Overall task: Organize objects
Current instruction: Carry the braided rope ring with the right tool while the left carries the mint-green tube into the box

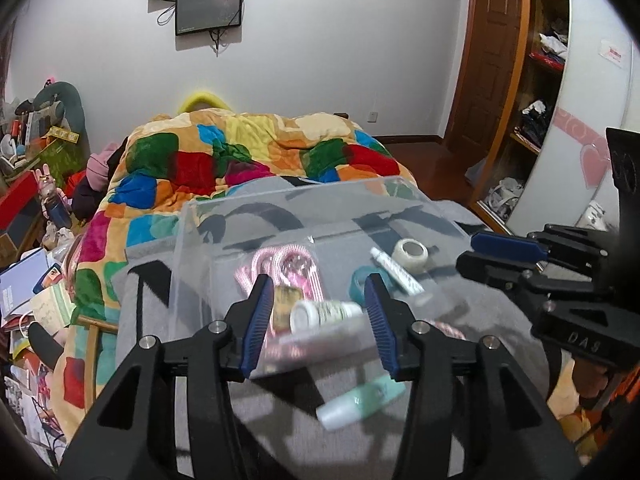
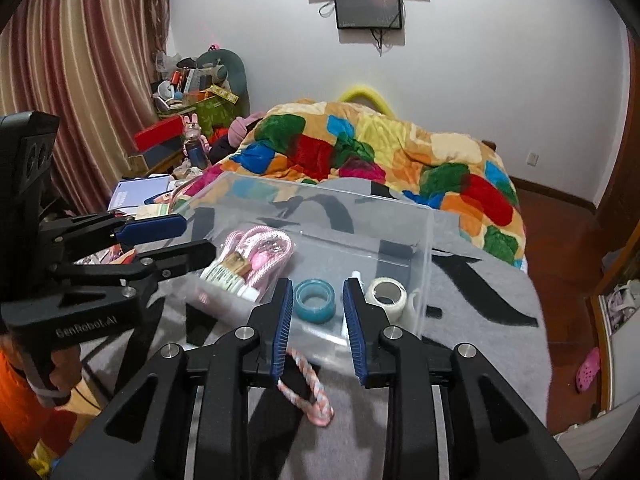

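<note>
- While both claws hover by the clear box [image 2: 420, 280] on the grey blanket [image 2: 480, 300], many small things already lie inside it.
- The left gripper [image 1: 318, 312] has its jaws apart, with nothing held. A white striped bottle [image 1: 324, 314] looks blurry between them, above the box.
- The right gripper [image 2: 318, 320] is also apart and empty.
- In the box are a blue tape roll [image 2: 315, 299], a white tape roll [image 2: 386, 295] and a pink cord [image 2: 260, 248].
- A green tube [image 1: 360, 400] and a braided rope [image 2: 312, 392] lie outside on the blanket.
- The bottle could bounce out, I think.
- A claw could bump the box and tip it.
</note>
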`<state>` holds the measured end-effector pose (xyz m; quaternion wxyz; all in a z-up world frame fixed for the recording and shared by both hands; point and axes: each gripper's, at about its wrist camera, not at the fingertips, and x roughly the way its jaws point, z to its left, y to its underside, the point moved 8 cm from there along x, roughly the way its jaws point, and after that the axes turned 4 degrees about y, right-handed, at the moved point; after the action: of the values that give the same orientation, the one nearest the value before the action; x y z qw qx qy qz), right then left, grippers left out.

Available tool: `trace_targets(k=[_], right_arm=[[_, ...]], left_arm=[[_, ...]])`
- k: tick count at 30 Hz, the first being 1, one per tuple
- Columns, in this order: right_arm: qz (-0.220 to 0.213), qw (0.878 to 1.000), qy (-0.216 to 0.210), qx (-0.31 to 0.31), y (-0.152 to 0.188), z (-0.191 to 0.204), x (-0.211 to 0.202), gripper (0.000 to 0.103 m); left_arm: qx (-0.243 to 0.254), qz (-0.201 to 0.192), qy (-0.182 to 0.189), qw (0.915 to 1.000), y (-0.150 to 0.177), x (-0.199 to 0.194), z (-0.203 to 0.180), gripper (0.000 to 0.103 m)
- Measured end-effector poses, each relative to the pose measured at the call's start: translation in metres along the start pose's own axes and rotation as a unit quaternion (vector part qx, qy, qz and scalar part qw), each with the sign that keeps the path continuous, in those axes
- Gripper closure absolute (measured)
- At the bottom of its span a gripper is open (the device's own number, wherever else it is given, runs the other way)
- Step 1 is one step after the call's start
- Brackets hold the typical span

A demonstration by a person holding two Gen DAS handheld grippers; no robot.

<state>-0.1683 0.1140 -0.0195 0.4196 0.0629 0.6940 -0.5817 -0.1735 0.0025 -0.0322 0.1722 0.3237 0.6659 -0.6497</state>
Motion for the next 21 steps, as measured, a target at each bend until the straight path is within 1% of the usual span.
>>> trace_targets(k=[3, 5, 6, 10, 15, 18, 21], right_arm=[[-0.001, 1.000, 0.000, -0.006, 0.011, 0.002, -0.009, 0.079], [0.007, 1.000, -0.003, -0.007, 0.022, 0.002, -0.011, 0.077], [0.011, 1.000, -0.003, -0.006, 0.027, 0.002, -0.011, 0.076], [0.046, 0.999, -0.012, 0.009, 0.056, -0.001, 0.000, 0.075], [0.088, 0.996, -0.014, 0.031, 0.086, -0.007, 0.022, 0.075], [0.096, 0.995, -0.014, 0.039, 0.091, -0.009, 0.027, 0.075], [0.099, 0.994, -0.023, 0.046, 0.091, -0.009, 0.032, 0.075]], left_arm=[[0.010, -0.004, -0.008, 0.9999, 0.012, -0.010, -0.001, 0.047], [0.013, -0.001, -0.006, 0.9999, 0.020, -0.012, -0.002, 0.046], [0.015, 0.005, -0.003, 0.9999, 0.026, -0.012, -0.003, 0.046], [0.022, 0.032, 0.007, 0.9992, 0.048, -0.003, -0.008, 0.038], [0.029, 0.077, 0.032, 0.9961, 0.073, 0.021, -0.021, 0.038], [0.039, 0.097, 0.049, 0.9933, 0.081, 0.034, -0.031, 0.038], [0.039, 0.110, 0.057, 0.9915, 0.085, 0.045, -0.037, 0.038]])
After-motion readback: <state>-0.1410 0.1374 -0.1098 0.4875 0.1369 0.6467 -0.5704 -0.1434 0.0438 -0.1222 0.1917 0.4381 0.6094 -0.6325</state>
